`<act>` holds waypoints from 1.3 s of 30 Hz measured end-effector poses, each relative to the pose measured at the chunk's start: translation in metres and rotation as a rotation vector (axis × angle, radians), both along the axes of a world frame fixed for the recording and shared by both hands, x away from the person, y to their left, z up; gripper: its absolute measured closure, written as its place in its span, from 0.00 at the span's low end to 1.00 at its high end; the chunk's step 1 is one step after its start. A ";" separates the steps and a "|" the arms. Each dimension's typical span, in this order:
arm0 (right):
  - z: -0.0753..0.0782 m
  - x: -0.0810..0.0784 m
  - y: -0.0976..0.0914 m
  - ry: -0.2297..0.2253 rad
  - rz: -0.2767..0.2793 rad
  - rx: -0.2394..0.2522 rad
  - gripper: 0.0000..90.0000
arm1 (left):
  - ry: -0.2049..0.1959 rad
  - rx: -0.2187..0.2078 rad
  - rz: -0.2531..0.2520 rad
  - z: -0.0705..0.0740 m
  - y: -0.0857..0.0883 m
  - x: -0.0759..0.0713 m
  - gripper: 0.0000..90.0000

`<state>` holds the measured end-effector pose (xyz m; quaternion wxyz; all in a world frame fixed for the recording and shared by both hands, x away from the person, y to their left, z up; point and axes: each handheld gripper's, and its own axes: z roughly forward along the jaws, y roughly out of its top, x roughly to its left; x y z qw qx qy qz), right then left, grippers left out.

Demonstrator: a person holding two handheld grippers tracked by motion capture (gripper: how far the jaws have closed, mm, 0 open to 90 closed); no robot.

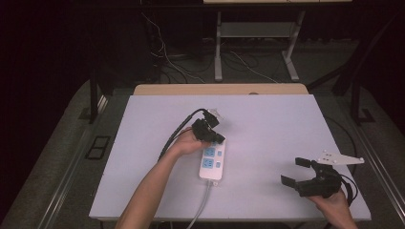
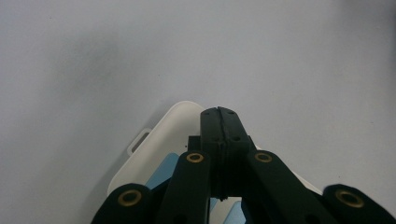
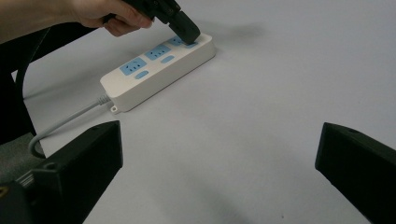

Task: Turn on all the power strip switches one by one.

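your left gripper (image 1: pixel 213 135) sits over the far end of the white power strip (image 1: pixel 211 162), tilted down so its tip lands on the last blue outlet. its fingers (image 2: pixel 219 126) are pressed together with nothing between them, which suits a poke rather than a grasp: a closed tip gives you 1 firm point for pushing the small blue switch beside that outlet. from the right gripper view the tip looks to be touching the strip's top face at the far end, though whether it rests on the switch or on the socket itself is hard to tell.

the power strip lies near the middle of the desk (image 1: pixel 267 119), lengthwise from near to far, with its grey cord (image 1: pixel 203 202) running off the near edge. lying flat with outlets facing up, it gives you a stable surface to press on, so no second hand is needed to hold it.

that is probably why your right gripper (image 1: pixel 296 171) waits well apart, at the near right corner of the desk. its fingers (image 3: pixel 88 158) are spread wide and hold nothing, and they point toward the strip, ready to steady it if it slides under the push.

the 2 nearer outlets (image 3: pixel 134 65) stand uncovered, with no plug in them.
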<state>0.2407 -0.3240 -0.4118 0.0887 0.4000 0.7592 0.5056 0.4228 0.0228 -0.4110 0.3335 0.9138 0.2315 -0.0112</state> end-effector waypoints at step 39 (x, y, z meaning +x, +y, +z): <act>0.001 -0.001 0.000 -0.005 -0.004 0.005 0.01 | -0.021 0.032 0.028 0.001 -0.004 -0.005 1.00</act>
